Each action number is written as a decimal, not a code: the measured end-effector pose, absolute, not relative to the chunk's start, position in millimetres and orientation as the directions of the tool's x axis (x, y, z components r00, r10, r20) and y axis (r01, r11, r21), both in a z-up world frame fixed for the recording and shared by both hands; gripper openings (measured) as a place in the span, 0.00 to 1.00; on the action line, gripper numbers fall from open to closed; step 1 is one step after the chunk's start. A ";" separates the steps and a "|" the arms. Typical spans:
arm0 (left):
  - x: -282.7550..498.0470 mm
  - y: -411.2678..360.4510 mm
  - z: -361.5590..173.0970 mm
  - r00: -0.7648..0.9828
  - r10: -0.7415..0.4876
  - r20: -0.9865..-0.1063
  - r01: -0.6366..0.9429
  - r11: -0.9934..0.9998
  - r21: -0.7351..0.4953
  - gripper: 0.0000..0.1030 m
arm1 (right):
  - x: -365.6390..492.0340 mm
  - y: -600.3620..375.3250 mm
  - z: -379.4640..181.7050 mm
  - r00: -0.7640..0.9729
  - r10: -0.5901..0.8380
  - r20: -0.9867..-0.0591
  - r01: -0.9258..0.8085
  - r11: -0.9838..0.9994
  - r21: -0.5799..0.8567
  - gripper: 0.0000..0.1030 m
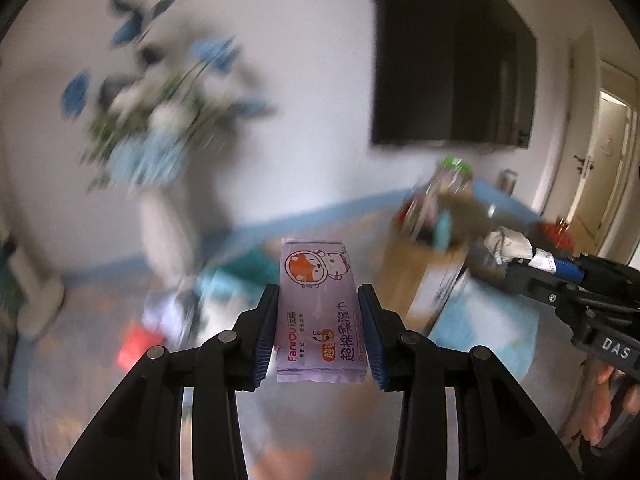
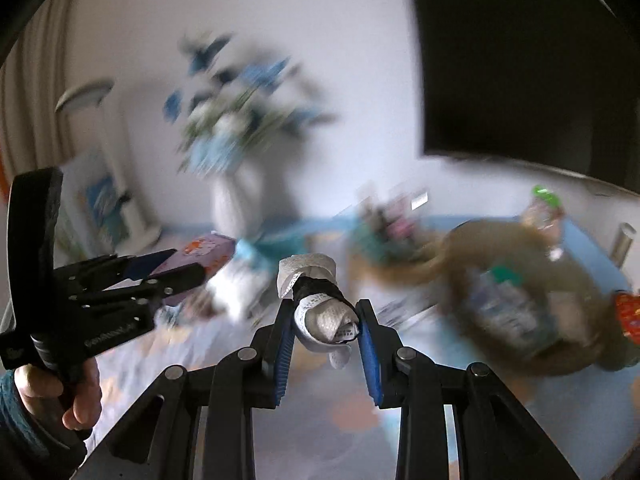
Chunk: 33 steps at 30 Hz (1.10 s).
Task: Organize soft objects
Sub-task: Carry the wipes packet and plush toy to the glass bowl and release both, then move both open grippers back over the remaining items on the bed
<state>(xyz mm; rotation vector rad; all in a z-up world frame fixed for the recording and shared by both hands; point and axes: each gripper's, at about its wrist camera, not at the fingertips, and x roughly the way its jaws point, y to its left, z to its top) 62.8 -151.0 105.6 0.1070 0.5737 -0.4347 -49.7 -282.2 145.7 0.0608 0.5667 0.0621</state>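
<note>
**Mia:** What do we have in our left gripper (image 1: 318, 332)?

**Ben:** We have a purple pack of wet wipes (image 1: 320, 312). The two blue pads squeeze its long sides. It has a little orange fox on it. The pack sticks out in front of us, up in the air over the table (image 1: 304, 432).

**Mia:** And our right gripper (image 2: 325, 334)?

**Ben:** It pinches a rolled-up white cloth bundle (image 2: 320, 304). A black band goes around the middle of the roll. One end of the roll sits between the blue pads, and the other end pokes out past the tips. It is up in the air too.

**Mia:** Can we see each gripper from the other side?

**Ben:** Yes. From the right one, we see the left one off to the left, with the purple pack in it and a hand (image 2: 60, 392) under it.

**Mia:** What is behind?

**Ben:** All blurry. We see a white vase of blue flowers (image 1: 168, 128), a black TV (image 1: 452, 60) on the wall, and a brown basket (image 2: 532, 300) full of things to the right.
</note>
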 end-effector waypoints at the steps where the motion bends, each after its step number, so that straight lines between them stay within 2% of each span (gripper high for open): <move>1: 69.2 -162.9 116.2 0.754 -0.383 -0.534 0.443 0.896 -0.017 0.35 | -49.5 -294.2 151.6 0.850 0.059 -0.523 -0.019 0.997 0.081 0.29; 4: 88.4 -199.9 144.9 0.743 -0.442 -0.502 0.490 0.871 -0.041 0.35 | -40.3 -340.8 166.1 0.864 -0.005 -0.504 0.074 0.990 0.118 0.29; 8: 104.4 -266.6 170.6 0.684 -0.536 -0.494 0.583 0.809 -0.071 0.35 | -15.4 -422.4 166.8 0.827 -0.078 -0.557 0.240 0.944 0.225 0.29; 13: 124.7 -341.0 152.0 0.604 -0.553 -0.574 0.630 0.772 -0.081 0.35 | 6.7 -492.8 147.3 0.770 -0.082 -0.633 0.364 0.871 0.330 0.29; 17: 136.4 -376.2 135.4 0.600 -0.547 -0.584 0.637 0.768 -0.064 0.37 | 16.4 -513.3 139.7 0.752 -0.094 -0.653 0.410 0.841 0.352 0.30; 19: 138.7 -384.2 127.3 0.619 -0.552 -0.558 0.631 0.773 -0.064 0.49 | 25.5 -522.2 134.4 0.736 -0.072 -0.673 0.424 0.824 0.375 0.30; 20: 141.6 -384.8 123.6 0.615 -0.562 -0.554 0.635 0.769 -0.074 0.62 | 29.4 -522.8 132.6 0.729 -0.064 -0.681 0.427 0.820 0.380 0.33; 21: 144.2 -386.8 119.5 0.606 -0.560 -0.564 0.633 0.770 -0.084 0.70 | 30.0 -525.6 130.9 0.722 -0.056 -0.690 0.430 0.817 0.384 0.39; 23: 141.7 -385.5 118.8 0.602 -0.571 -0.559 0.634 0.767 -0.100 0.70 | 28.8 -527.5 128.1 0.717 -0.046 -0.695 0.433 0.811 0.393 0.50; 24: 138.3 -381.8 120.7 0.602 -0.582 -0.547 0.640 0.761 -0.106 0.70 | 26.0 -528.2 128.0 0.723 -0.053 -0.689 0.435 0.809 0.394 0.53; 28: 122.6 -366.6 132.3 0.611 -0.607 -0.509 0.661 0.745 -0.094 0.69 | 17.8 -524.7 125.5 0.702 -0.083 -0.707 0.452 0.819 0.353 0.53; 33: 100.7 -345.3 146.8 0.630 -0.607 -0.485 0.663 0.745 -0.071 0.69 | 7.5 -509.0 124.3 0.705 -0.050 -0.707 0.430 0.823 0.371 0.53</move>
